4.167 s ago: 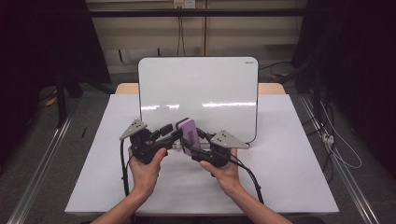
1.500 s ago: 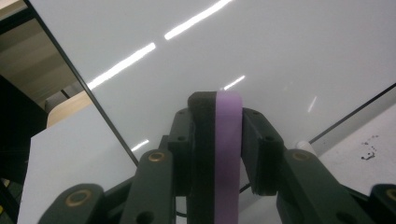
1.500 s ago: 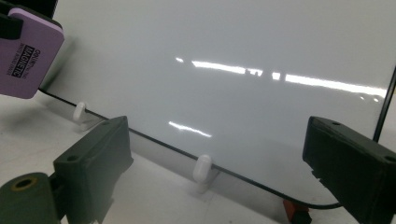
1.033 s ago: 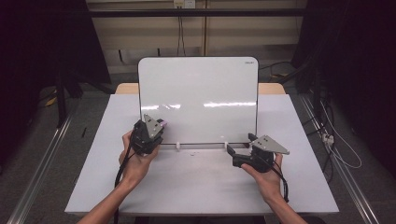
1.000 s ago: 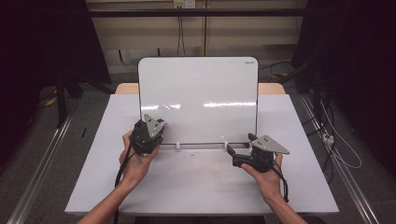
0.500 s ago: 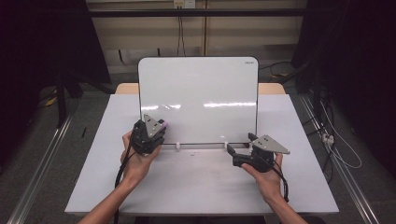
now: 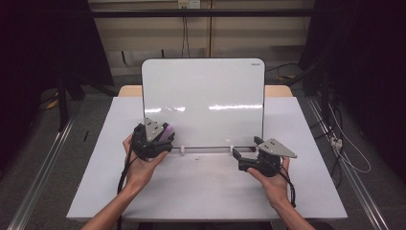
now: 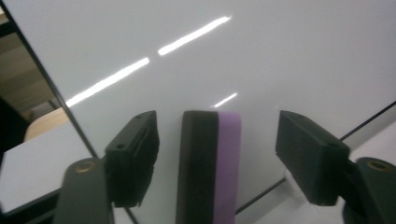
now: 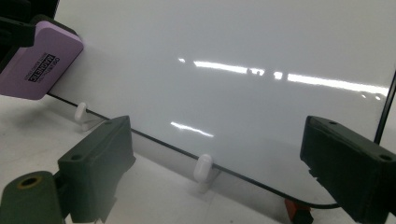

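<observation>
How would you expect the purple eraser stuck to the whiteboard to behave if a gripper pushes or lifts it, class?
The purple eraser clings to the upright whiteboard with the left gripper jaws, which have just been opening, clear of it, so it is probably light and magnetic. Pushed, its dark pad likely slides across the glossy face. Its blocky shape probably won't roll.

Grey floor, dark curtains
</observation>
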A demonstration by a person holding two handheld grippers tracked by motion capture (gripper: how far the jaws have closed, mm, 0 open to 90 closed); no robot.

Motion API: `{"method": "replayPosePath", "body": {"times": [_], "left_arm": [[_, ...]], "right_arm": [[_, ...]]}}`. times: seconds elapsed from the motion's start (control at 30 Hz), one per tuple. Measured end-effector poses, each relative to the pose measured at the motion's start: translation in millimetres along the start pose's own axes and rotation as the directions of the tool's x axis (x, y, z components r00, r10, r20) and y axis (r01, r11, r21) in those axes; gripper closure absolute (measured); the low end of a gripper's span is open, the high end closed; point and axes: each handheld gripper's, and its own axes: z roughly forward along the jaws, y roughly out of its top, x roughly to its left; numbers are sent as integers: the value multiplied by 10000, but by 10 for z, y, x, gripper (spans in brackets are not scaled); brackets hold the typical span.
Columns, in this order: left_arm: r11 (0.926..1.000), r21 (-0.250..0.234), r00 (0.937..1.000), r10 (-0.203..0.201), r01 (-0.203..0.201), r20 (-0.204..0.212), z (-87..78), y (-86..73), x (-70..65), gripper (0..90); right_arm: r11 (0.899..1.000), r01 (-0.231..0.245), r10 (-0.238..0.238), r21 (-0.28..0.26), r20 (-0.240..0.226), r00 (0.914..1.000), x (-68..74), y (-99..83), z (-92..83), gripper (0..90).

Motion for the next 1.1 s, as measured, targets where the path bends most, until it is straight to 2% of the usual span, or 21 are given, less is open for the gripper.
{"method": "replayPosePath", "body": {"times": [0.1,0.17,0.27,0.4,0.57,0.67,0.77,0.87,0.97,1.0,1.1], "left_arm": [[9980,-183,9973,-591,599,443,-19,-7,57,153],[9947,-353,9920,-934,967,852,-41,-13,89,102],[9920,-274,9847,-1187,1232,1275,-66,-24,118,52],[9847,-397,9721,-1609,1700,1708,-116,-67,150,40],[9807,-329,9616,-1823,1930,2049,-188,-116,184,35],[9851,-488,9710,-1537,1651,1829,-251,-137,176,36],[9856,-439,9683,-1515,1632,1984,-306,-159,191,32],[9875,-200,9782,-1523,1566,1414,-349,-186,187,42],[9913,-196,9840,-1270,1305,1251,-373,-244,173,47],[9936,-147,9878,-1095,1118,1106,-390,-259,170,49],[9960,-78,9929,-876,885,810,-425,-315,164,50]], "right_arm": [[10000,-59,59,24,-18,10000,-5,-1,-6,89],[10000,-59,59,36,-34,10000,-12,-3,-7,86],[10000,-52,52,48,1,10000,-22,0,-1,84],[10000,2,-2,74,-13,10000,-24,4,-9,77],[9999,-23,24,142,-41,10000,-28,-1,-8,57],[9999,-28,29,158,-67,10000,-25,0,-6,51],[9998,10,-9,174,-72,10000,-28,-1,-13,48],[9998,-37,38,182,-43,10000,-43,1,-28,48],[9998,13,-13,190,16,10000,-62,0,-54,48],[9997,16,-18,237,80,10000,-73,-3,-68,49],[9996,17,-24,274,241,9997,-111,-24,-113,52]]}}
